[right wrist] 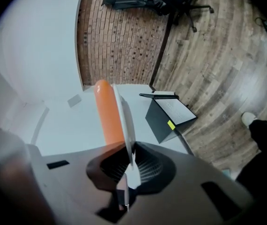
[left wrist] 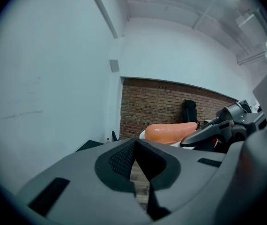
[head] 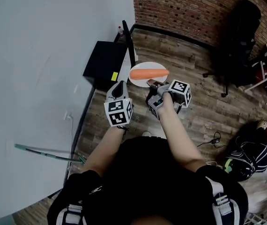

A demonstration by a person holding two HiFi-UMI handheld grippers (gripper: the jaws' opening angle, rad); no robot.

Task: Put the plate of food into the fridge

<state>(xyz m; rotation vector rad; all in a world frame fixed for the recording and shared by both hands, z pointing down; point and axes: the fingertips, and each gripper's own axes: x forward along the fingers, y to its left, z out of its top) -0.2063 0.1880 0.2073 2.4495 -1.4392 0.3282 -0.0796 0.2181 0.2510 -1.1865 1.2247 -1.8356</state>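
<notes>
A white plate [head: 145,82] carries a long orange carrot [head: 148,73]. My right gripper [head: 153,85] is shut on the plate's near rim and holds it in the air above the wooden floor. In the right gripper view the plate [right wrist: 125,121] stands edge-on between the jaws of the right gripper [right wrist: 129,161], with the carrot [right wrist: 107,111] on its left face. My left gripper [head: 119,89] hangs just left of the plate, shut and empty. Its own view shows the carrot [left wrist: 171,131] beyond the left gripper [left wrist: 134,145]. A small black fridge [head: 104,60] stands against the white wall, its door [head: 129,43] open.
A black office chair [head: 239,32] stands by the brick wall at the back right. A dark backpack [head: 248,156] and a cable [head: 213,139] lie on the floor to the right. A small bottle [head: 120,30] stands behind the fridge. A thin rod [head: 44,153] leans at the left.
</notes>
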